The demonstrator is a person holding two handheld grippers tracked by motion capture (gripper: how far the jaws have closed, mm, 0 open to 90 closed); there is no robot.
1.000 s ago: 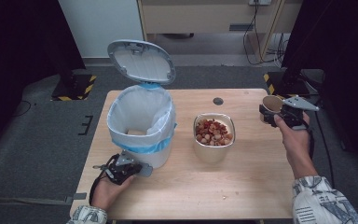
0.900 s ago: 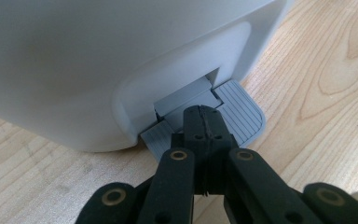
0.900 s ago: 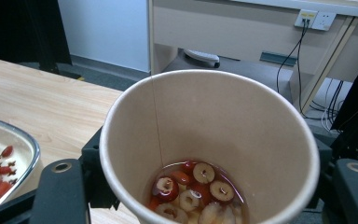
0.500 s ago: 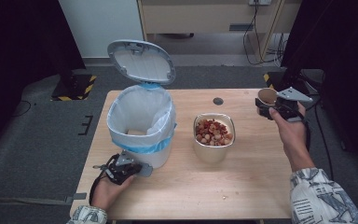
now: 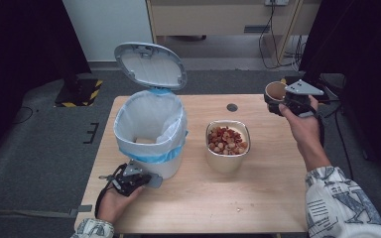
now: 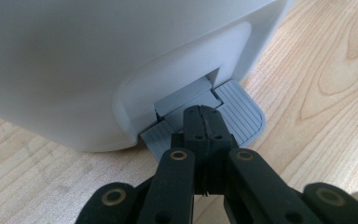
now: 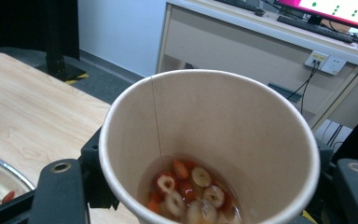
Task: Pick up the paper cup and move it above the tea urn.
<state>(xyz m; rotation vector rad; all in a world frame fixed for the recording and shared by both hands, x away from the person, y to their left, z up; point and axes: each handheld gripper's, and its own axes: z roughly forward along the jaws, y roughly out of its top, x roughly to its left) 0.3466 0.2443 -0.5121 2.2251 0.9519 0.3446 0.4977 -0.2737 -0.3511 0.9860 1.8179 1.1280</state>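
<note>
A white pedal bin (image 5: 151, 134) with a blue-edged liner stands at the table's left, its lid (image 5: 150, 65) raised. My left gripper (image 5: 146, 179) sits at the bin's foot. In the left gripper view it (image 6: 204, 112) is shut with nothing in it, and its tips rest on the grey pedal (image 6: 240, 109). My right gripper (image 5: 277, 101) is shut on a paper cup (image 5: 276, 90), held upright in the air over the far right corner. The cup (image 7: 205, 121) holds liquid with red and pale slices between the jaws of that gripper (image 7: 207, 186).
A metal bowl (image 5: 228, 161) of red and pale pieces stands mid-table, between the bin and the cup. A tan lump (image 5: 144, 141) lies inside the bin. A dark round hole (image 5: 232, 107) marks the far edge of the wooden table (image 5: 258, 198).
My right gripper has carried the cup upward and a little to the left. The left gripper stays on the pedal and the lid stays up.
</note>
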